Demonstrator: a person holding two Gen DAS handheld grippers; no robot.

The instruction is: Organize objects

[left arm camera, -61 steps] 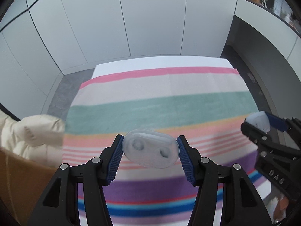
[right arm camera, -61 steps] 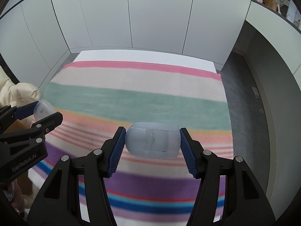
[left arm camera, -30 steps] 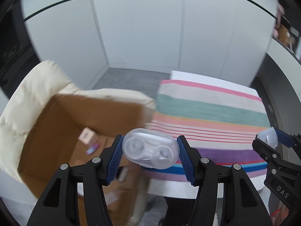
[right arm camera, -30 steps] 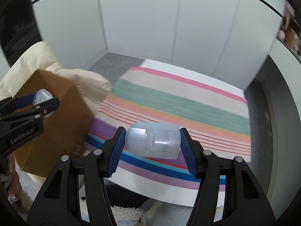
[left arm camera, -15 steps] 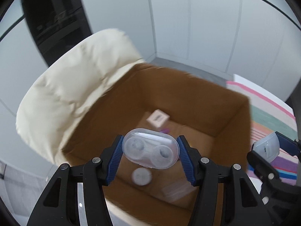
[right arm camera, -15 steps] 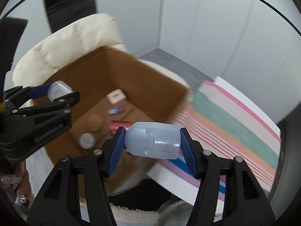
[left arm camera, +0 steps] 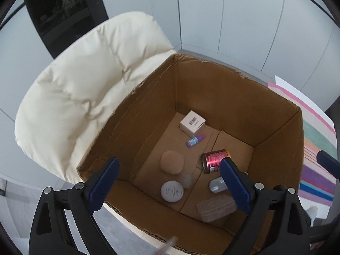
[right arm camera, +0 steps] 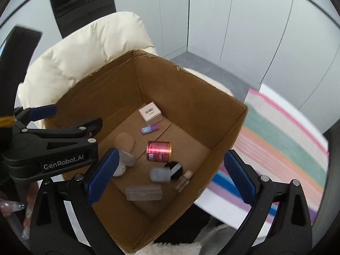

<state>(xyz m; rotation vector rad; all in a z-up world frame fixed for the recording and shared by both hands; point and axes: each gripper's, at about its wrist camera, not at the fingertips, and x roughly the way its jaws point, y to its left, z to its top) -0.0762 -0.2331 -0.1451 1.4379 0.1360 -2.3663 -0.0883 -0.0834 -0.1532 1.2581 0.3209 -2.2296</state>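
Observation:
Both grippers hover above an open cardboard box (left arm camera: 212, 80) (right arm camera: 191, 93). My left gripper (left arm camera: 170, 189) is open and empty. My right gripper (right arm camera: 170, 176) is open and empty. The clear oval case (left arm camera: 187, 179) (right arm camera: 127, 158) is a blur in mid-fall inside the box. The translucent bottle (left arm camera: 217, 186) (right arm camera: 160, 175) is also blurred, low in the box. The left gripper shows at the left of the right wrist view (right arm camera: 63, 119).
On the box floor lie a white carton (left arm camera: 192, 124), a small purple tube (left arm camera: 195, 140), a red can (left arm camera: 215, 161), a tan puff (left arm camera: 171, 165), a white round jar (left arm camera: 172, 191) and a flat case (left arm camera: 215, 209). A cream cushion (left arm camera: 85, 80) is behind; the striped cloth (right arm camera: 282, 144) is right.
Both grippers have opened over the box and let go of the clear case and the translucent bottle, which now drop into it. Both swung left from the striped cloth.

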